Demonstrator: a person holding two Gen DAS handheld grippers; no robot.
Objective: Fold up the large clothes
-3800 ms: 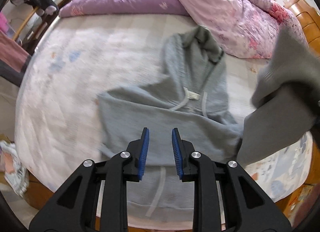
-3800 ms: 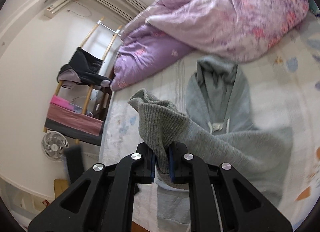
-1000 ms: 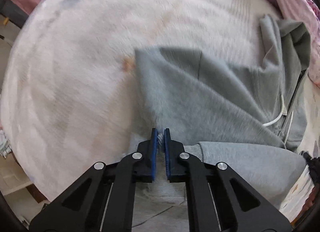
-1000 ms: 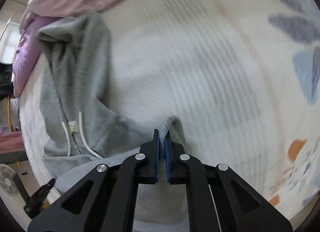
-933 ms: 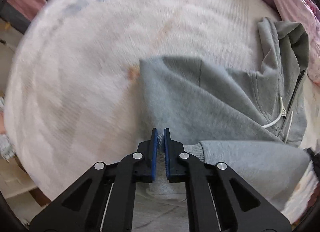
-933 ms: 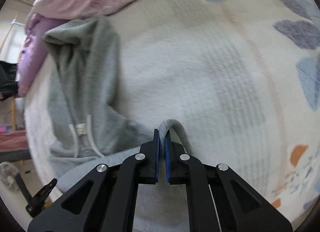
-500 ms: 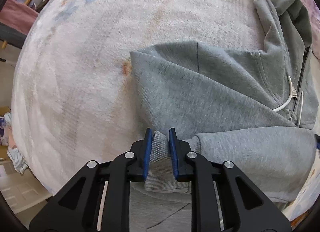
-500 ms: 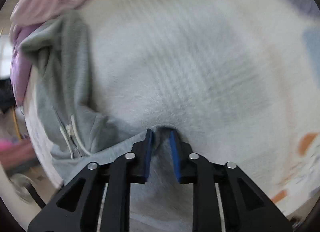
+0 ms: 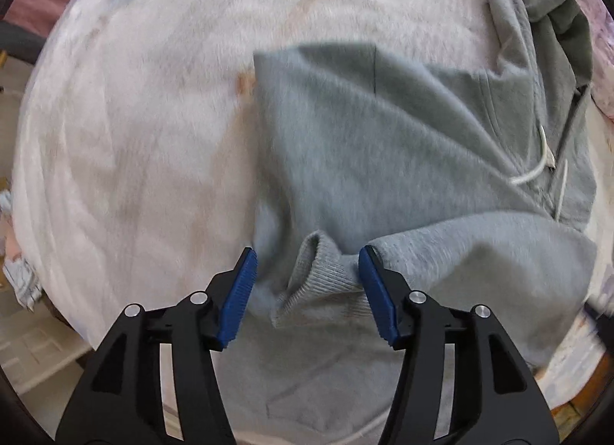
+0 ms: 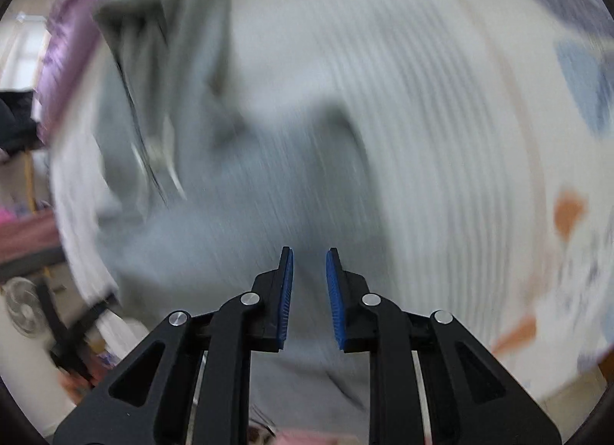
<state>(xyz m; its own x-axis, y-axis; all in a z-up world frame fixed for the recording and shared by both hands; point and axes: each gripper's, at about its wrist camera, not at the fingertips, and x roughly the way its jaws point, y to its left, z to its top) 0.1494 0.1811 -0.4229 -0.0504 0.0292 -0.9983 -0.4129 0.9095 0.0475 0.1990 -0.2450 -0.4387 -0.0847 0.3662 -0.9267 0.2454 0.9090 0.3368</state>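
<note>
With its blue pads spread wide, the left gripper (image 9: 305, 283) hangs over the bed (image 9: 126, 130), holding nothing; the cuff (image 9: 318, 272) sits loose between them. The hoodie (image 9: 403, 145) lies from centre out to 2 o'clock. The right gripper (image 10: 309, 291) is narrowly parted, nothing pinched, over blurry grey fabric.

1. I see a big soft grey hooded sweatshirt (image 9: 383, 161) lying flat on the bed.
2. Its hood (image 9: 552, 30) sits at the far right, a bit crumpled.
3. Two white strings (image 9: 537, 172) hang by the zip.
4. One sleeve (image 9: 479, 253) is folded across the body.
5. The ribbed cuff (image 9: 322, 272) lies near me, curled up.
6. My right view is blurry, showing only grey cloth (image 10: 230, 214).
</note>
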